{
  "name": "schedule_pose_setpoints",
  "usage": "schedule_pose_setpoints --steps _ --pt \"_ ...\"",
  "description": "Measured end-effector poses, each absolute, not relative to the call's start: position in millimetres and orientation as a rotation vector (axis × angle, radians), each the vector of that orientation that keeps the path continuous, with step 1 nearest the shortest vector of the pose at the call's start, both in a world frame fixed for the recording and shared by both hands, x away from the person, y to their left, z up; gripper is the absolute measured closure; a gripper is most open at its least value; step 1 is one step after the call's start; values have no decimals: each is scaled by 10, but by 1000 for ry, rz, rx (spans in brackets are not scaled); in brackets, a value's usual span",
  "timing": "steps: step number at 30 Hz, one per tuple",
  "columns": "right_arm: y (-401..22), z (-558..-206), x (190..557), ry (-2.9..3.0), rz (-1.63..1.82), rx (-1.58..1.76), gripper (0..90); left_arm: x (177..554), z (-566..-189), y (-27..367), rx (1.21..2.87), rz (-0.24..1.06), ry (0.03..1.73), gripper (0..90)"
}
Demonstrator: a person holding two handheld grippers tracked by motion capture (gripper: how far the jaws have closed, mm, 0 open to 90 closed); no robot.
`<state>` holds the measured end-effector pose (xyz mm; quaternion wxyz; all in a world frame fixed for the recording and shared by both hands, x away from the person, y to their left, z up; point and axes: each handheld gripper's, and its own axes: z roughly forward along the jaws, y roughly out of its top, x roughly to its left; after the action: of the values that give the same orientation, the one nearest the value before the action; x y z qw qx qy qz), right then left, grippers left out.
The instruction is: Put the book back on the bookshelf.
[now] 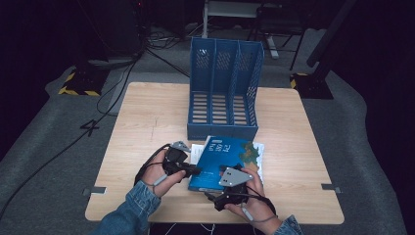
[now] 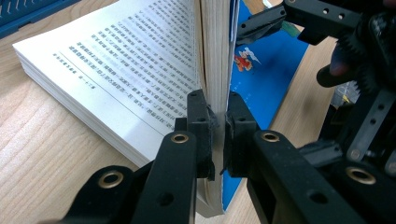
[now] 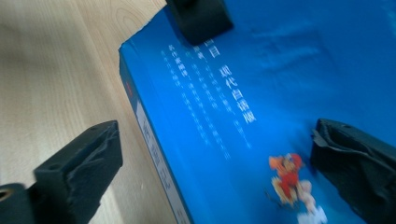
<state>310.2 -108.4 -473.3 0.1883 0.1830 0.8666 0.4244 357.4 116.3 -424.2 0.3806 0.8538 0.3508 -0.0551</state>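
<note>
A blue-covered book [image 1: 227, 152] lies on the wooden table [image 1: 147, 117], just in front of a blue file rack [image 1: 222, 93]. My left gripper [image 2: 217, 119] is shut on the book's front cover together with a thick sheaf of pages, which it holds up on edge. A printed page [image 2: 116, 65] lies bare beside them. In the high view the left gripper [image 1: 195, 171] is at the book's near left edge. My right gripper [image 3: 215, 168] stands open over the blue cover [image 3: 261, 93] near the spine, nothing between its jaws. It is at the book's near end [image 1: 229, 170].
The file rack has three upright slots and stands at the table's middle back. Bare wood lies left and right of the book. Cables run over the grey floor beyond the table's left side. Dark equipment stands behind the table.
</note>
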Motion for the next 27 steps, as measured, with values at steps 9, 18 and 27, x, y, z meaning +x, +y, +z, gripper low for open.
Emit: schedule_pose_setpoints --steps 9,18,27 --pt "-982 -4811 3126 2404 1124 506 0 3618 -4292 1161 2197 -167 914 834" --pt "-920 -4869 3106 2358 1058 495 0 3646 -4327 1165 2202 -189 949 833" --pt "-853 -4911 3068 2353 962 432 0 3663 -4335 1187 2170 -227 970 835"
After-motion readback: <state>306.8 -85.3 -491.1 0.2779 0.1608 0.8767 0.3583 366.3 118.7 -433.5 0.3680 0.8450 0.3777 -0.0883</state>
